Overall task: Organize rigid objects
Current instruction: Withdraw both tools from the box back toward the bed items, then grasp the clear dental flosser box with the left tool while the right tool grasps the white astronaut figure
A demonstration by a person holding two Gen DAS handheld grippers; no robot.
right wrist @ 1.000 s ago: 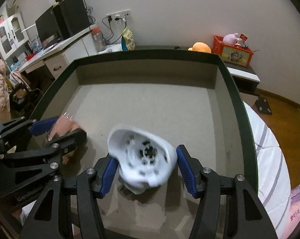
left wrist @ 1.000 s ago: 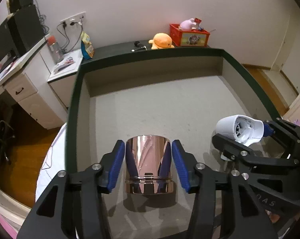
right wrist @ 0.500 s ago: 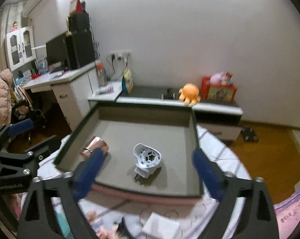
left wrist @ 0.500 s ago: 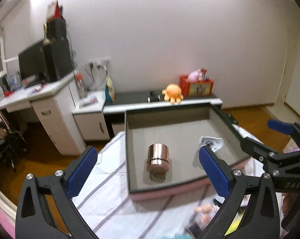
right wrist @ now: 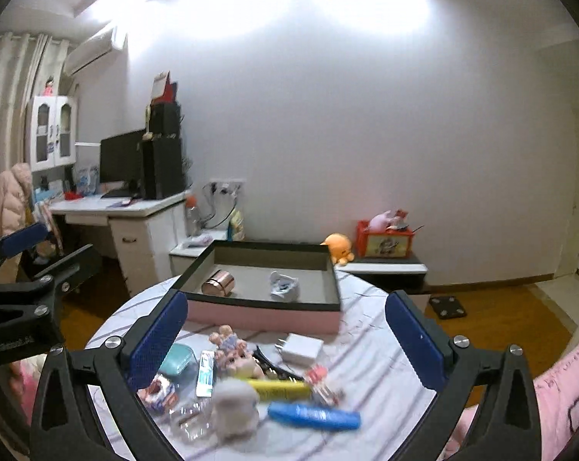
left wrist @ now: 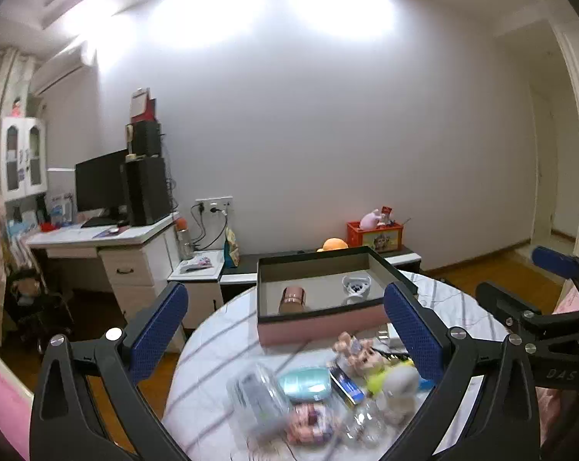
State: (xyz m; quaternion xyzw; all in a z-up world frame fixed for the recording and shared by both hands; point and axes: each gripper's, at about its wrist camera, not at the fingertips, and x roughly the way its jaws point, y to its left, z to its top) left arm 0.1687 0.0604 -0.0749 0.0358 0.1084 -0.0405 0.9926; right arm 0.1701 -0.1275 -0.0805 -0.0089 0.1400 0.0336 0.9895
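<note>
Both my left claw (left wrist: 285, 340) and right claw (right wrist: 285, 340) hung spread and empty above the clutter; the copper cup (right wrist: 218, 282) and white fan part (right wrist: 284, 283) sat in the box (right wrist: 264, 312). I judged the next pick should target one rigid piece squarely. The striped round counter (right wrist: 370, 361) stood in a bedroom-office with a desk (left wrist: 109, 247).

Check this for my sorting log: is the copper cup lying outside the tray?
No, the copper cup sits inside the tray, beside the white object.
</note>
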